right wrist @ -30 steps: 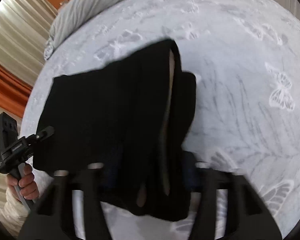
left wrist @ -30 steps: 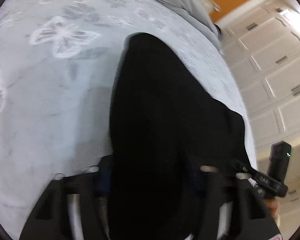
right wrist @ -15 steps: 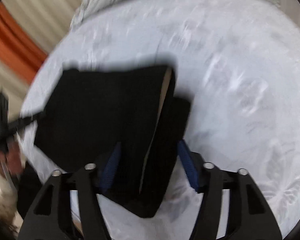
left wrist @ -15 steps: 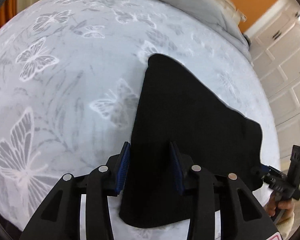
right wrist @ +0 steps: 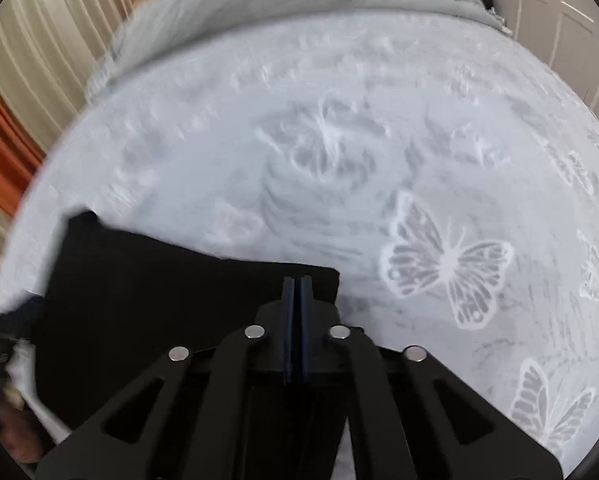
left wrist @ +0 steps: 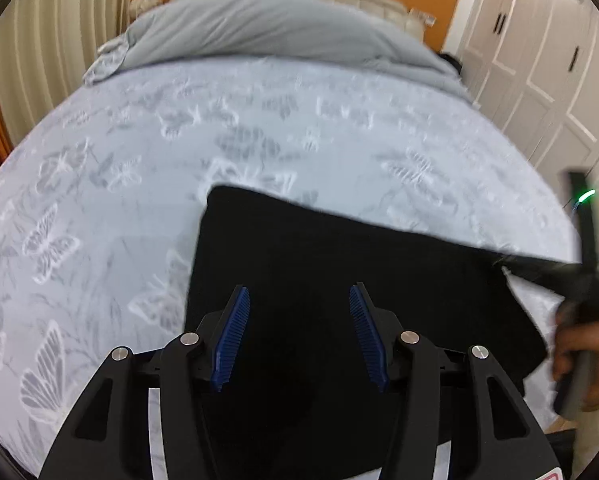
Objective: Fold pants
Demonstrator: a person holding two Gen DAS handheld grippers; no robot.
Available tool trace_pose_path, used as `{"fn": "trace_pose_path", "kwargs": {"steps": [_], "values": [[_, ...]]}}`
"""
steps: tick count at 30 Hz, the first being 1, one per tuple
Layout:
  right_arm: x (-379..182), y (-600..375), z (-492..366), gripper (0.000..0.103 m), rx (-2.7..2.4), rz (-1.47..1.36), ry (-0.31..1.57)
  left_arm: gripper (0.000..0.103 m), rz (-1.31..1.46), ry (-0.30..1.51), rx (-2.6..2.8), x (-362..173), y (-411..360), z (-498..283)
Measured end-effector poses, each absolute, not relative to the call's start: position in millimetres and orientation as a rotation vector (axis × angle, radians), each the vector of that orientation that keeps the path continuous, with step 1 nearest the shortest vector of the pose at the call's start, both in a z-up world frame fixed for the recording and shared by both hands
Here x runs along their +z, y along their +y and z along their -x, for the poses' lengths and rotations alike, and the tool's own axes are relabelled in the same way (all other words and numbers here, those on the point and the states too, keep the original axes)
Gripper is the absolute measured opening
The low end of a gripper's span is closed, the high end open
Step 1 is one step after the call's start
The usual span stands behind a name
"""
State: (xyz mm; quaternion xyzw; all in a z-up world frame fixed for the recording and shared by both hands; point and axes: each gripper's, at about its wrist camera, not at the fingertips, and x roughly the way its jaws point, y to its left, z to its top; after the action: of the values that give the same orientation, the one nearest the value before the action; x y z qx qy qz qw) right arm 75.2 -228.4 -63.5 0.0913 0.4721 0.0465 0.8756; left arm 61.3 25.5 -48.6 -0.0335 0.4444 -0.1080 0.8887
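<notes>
Fingers on the left gripper (left wrist: 299, 336) stand spread about halfway, having just been opening, with their 2 blue ribbed pads (left wrist: 232, 336) apart and angled outward; the black pants (left wrist: 339, 280) lie below and between them, but the pads press on nothing and no cloth is pinched. On the right gripper (right wrist: 297, 320), the fingers have just snapped together: the 2 blue pads (right wrist: 288, 320) meet face to face with only a thin seam between them, and no fabric shows in that seam. They sit over the right-hand corner of the folded pants (right wrist: 159, 300), though whether the tips touch the cloth cannot be told. The pants lie flat as a dark, roughly rectangular fold on the near part of the bed (left wrist: 139, 140), on a pale cover patterned with butterflies (right wrist: 447, 260). A grey duvet (left wrist: 259, 28) is bunched at the far end by the headboard. At the right edge of the left wrist view, a hand (left wrist: 579, 360) grips the other tool's handle, blurred and partly cut off, with a green light (left wrist: 585, 196) above it. Both views are smeared by motion, the right more so, and the near edge of the pants is hidden behind the gripper bodies.
</notes>
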Motion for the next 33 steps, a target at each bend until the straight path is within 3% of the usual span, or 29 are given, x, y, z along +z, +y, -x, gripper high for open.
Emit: {"fn": "trace_pose_path", "kwargs": {"steps": [2,6,8,11,15,27,30,32,33], "values": [[-51.3,-217.4,-57.3,0.003,0.216,-0.217,0.951,0.05,0.06,0.944,-0.208,-55.5,24.8,-59.3],[-84.6,-209.1,-59.5,0.0,0.197,-0.103,1.045,0.05,0.001,0.94,-0.183,-63.6,18.0,-57.2],[-67.2,-213.4,-50.1,0.007,0.173,-0.142,1.042,0.052,-0.03,0.927,-0.178,-64.3,16.5,-54.0],[-47.5,-200.9,-14.1,0.007,0.224,-0.023,0.964,0.054,-0.057,0.916,-0.181,-64.7,18.7,-46.9],[-86.5,-200.8,-3.2,0.006,0.247,0.054,1.041,0.054,-0.089,0.905,-0.188,-66.3,21.8,-39.0],[-47.2,-223.1,30.8,0.011,0.273,-0.11,0.942,0.054,-0.126,0.886,-0.167,-61.6,26.2,-22.8],[-76.3,-213.6,26.4,0.015,0.26,-0.029,1.054,0.054,-0.12,0.885,-0.166,-60.1,28.0,-20.7],[-68.2,-218.5,27.2,0.016,0.273,-0.058,1.032,0.055,-0.078,0.891,-0.184,-56.3,33.1,-19.5],[-62.1,-224.0,28.8,0.028,0.269,-0.086,1.021,0.061,-0.021,0.902,-0.21,-51.8,41.6,-19.0]]}}
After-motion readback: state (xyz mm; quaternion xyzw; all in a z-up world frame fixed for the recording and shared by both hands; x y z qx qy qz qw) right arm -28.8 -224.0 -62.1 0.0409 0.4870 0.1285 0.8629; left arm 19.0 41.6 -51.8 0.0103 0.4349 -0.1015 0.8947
